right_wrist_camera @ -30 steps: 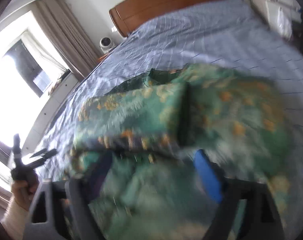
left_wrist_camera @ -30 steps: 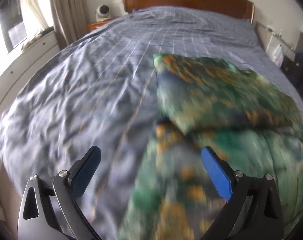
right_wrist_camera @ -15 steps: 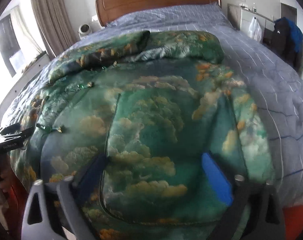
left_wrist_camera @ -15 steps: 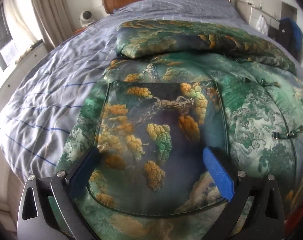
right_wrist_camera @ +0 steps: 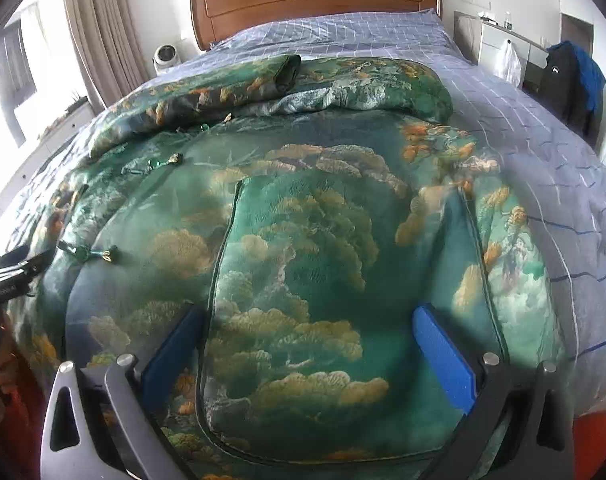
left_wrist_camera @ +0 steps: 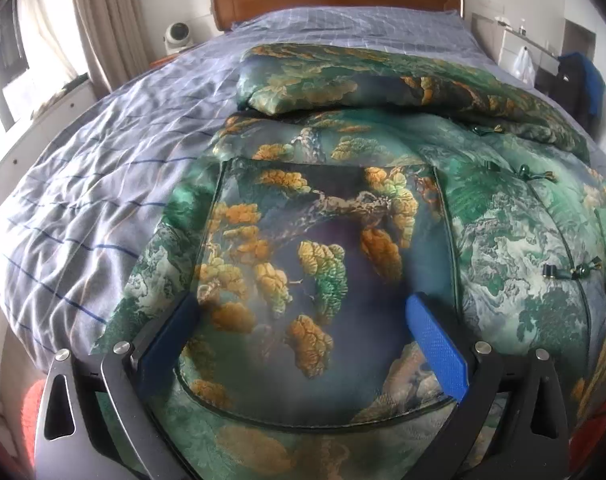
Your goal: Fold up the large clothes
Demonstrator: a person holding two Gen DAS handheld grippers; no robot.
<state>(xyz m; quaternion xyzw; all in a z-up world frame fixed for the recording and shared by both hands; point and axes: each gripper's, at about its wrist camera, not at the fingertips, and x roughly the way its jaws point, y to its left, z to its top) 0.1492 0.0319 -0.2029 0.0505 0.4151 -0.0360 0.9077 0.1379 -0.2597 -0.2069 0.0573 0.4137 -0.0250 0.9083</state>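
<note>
Left wrist view: the left gripper [left_wrist_camera: 307,328] hangs wide open, holding nothing, over a green and gold patterned jacket [left_wrist_camera: 343,240] spread on the bed [left_wrist_camera: 103,168], sleeves already folded across its top.

Right wrist view: the right gripper [right_wrist_camera: 311,344], whose jaws have just been opening, stands wide and empty above the jacket's hem pocket [right_wrist_camera: 323,300]. The next step is likely gripping the bottom hem with both grippers, level, to fold upward.

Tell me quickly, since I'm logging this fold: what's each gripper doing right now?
Left gripper: open, holding nothing, over the green patterned garment.
Right gripper: jaws just opened wide, holding nothing, over the same garment.
</note>
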